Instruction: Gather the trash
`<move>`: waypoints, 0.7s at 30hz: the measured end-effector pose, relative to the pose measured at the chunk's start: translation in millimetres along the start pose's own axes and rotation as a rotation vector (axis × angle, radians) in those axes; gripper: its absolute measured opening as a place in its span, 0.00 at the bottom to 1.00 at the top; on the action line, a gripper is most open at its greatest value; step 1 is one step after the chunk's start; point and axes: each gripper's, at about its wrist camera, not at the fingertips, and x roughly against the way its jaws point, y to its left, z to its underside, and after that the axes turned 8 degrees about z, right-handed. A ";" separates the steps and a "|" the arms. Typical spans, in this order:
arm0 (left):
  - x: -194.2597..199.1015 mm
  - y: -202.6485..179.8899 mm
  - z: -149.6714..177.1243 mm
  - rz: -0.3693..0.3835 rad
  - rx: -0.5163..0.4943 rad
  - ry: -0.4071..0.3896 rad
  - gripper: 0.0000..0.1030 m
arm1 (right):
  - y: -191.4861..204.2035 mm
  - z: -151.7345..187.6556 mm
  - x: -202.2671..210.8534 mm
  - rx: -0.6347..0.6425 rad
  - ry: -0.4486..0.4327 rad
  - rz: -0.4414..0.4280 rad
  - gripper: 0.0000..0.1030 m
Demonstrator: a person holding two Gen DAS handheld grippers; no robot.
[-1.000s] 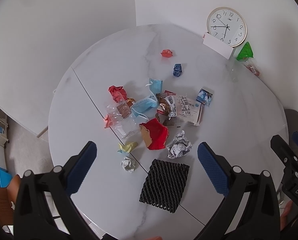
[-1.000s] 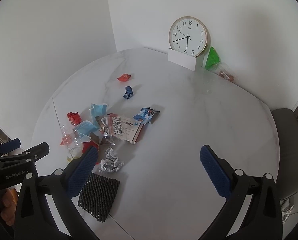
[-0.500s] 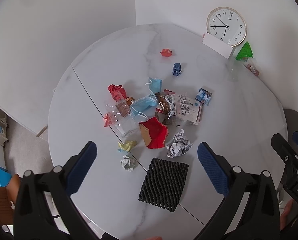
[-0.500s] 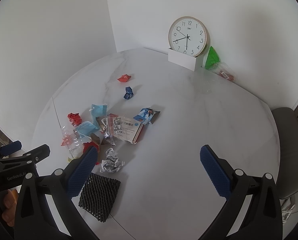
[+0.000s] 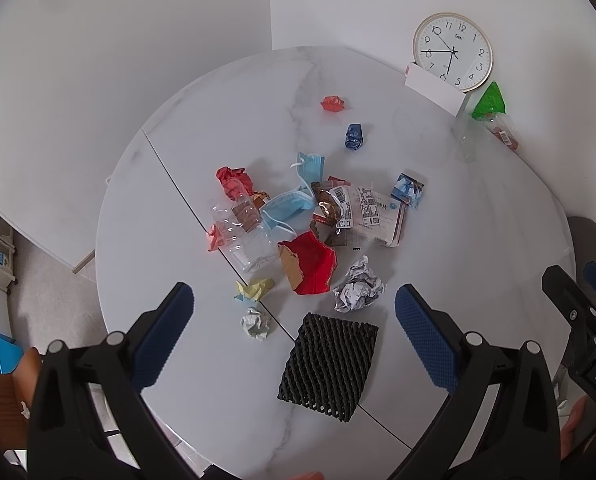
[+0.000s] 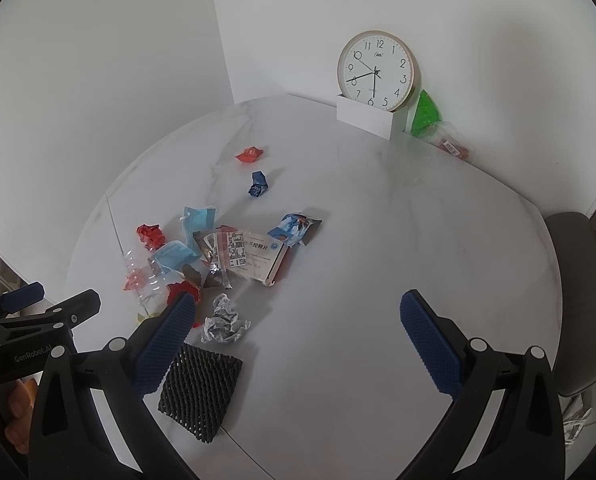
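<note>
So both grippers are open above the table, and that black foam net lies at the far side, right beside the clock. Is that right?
Not quite. The black foam net lies at the near edge, just below the open left gripper; the clock stands at the far side. The left wrist view shows it. The right gripper is open too.

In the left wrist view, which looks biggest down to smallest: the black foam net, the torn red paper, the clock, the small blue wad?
1. black foam net, though it lies nearest the camera
2-3. clock and torn red paper: too alike to rank, and the clock stands farther off
4. small blue wad
</note>
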 end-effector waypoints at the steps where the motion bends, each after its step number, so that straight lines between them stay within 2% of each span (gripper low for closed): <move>1: 0.0 0.6 0.6 0.001 0.003 0.003 0.94 | -0.2 0.1 0.2 -0.001 0.000 -0.002 0.98; 21: 6.3 0.8 11.1 -0.021 0.013 -0.004 0.94 | -2.8 -0.5 4.7 0.018 -0.005 -0.038 0.98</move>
